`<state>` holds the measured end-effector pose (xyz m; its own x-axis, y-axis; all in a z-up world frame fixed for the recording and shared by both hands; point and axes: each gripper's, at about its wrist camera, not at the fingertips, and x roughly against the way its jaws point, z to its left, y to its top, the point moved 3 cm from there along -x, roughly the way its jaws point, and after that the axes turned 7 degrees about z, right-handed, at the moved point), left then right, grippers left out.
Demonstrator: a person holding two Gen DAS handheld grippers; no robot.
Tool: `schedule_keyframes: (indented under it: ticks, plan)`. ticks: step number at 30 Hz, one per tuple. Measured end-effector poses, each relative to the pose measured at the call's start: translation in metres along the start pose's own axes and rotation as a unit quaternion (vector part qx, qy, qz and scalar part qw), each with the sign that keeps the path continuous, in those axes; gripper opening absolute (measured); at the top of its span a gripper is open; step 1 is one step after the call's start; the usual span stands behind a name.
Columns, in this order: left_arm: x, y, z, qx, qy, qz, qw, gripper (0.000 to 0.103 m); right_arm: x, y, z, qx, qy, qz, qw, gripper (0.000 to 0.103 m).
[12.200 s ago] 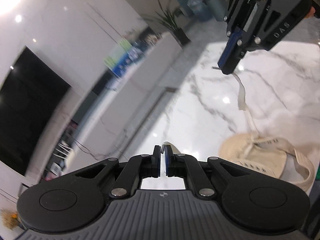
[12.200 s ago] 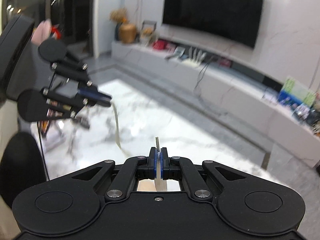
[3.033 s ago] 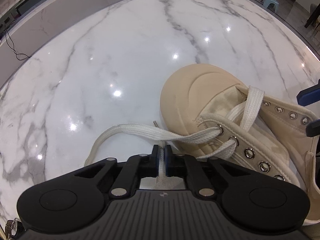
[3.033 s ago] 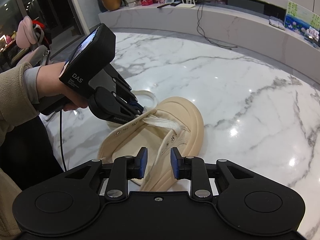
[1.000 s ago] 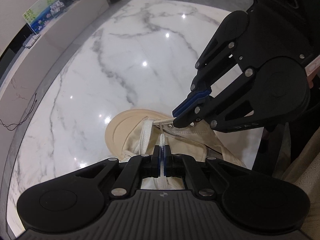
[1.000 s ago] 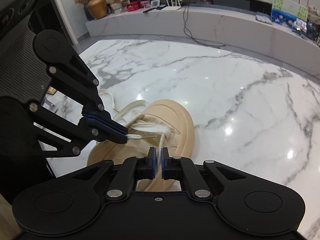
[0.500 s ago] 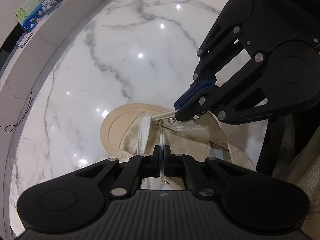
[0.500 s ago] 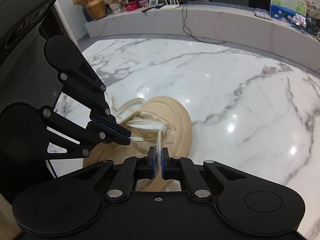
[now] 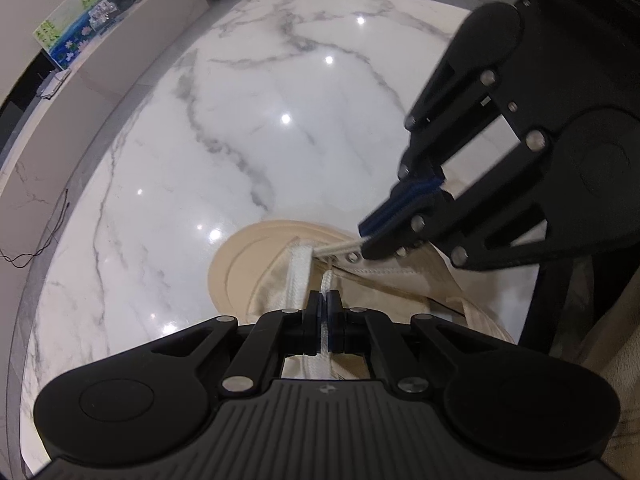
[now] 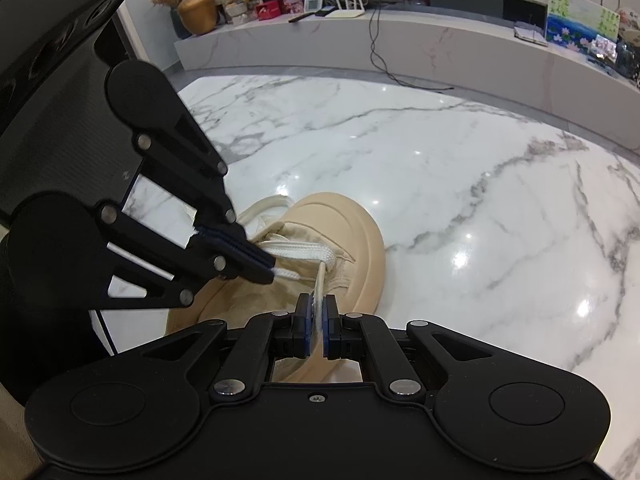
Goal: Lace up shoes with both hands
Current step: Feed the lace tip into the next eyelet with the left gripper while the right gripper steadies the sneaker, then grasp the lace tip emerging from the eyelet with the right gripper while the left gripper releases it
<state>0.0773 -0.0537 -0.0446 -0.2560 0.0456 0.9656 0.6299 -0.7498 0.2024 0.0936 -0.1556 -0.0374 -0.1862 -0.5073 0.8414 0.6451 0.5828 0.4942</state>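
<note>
A beige canvas shoe [image 9: 248, 264] [image 10: 352, 232] lies on the white marble table [image 9: 240, 128] [image 10: 440, 184], toe pointing away from me. Its white lace [image 9: 298, 276] [image 10: 300, 250] crosses the lowest eyelets. My left gripper [image 9: 325, 300] [image 10: 268, 274] is shut on one thin lace strand rising from the tongue. My right gripper [image 9: 366, 242] [image 10: 318, 308] is shut on the other strand, just beside the metal eyelets [image 9: 352, 257]. The two grippers hang close together over the shoe's front. The heel is hidden behind them.
A long low marble console [image 10: 440, 36] runs along the wall beyond the table, carrying a golden vase [image 10: 198, 14], a router and a painted picture [image 10: 582, 18]. The table's curved edge [image 9: 52, 264] lies to the left. Beige cloth [image 9: 612, 340] shows at the right.
Both grippers keep their hold on the lace. The left gripper has shifted only slightly toward the right one; the shoe lies where it was.
</note>
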Motion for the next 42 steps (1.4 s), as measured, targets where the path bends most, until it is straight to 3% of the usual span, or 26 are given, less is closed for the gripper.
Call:
schedule_keyframes:
  ticks: [15, 21, 30, 33, 42]
  plan:
    - [-0.010, 0.007, 0.004, 0.007, -0.005, -0.002, 1.0000, 0.002, 0.021, 0.007, 0.001, 0.057, 0.023, -0.006, 0.998, 0.004]
    - [-0.010, 0.009, 0.003, 0.008, -0.011, -0.006, 0.9999, 0.002, 0.018, 0.010, 0.001, 0.130, -0.006, 0.012, 0.991, 0.004]
    - [-0.013, 0.010, 0.006, 0.016, -0.023, -0.010, 0.9996, 0.002, -0.014, 0.013, 0.000, 0.277, -0.010, 0.039, 0.960, 0.005]
    - [-0.014, 0.010, 0.009, 0.023, -0.028, -0.011, 0.9993, 0.002, -0.021, 0.012, 0.004, 0.332, 0.004, 0.044, 0.942, 0.010]
    - [-0.017, 0.008, 0.012, 0.030, -0.033, -0.013, 0.9989, 0.002, -0.039, 0.015, 0.004, 0.391, 0.016, 0.058, 0.918, 0.010]
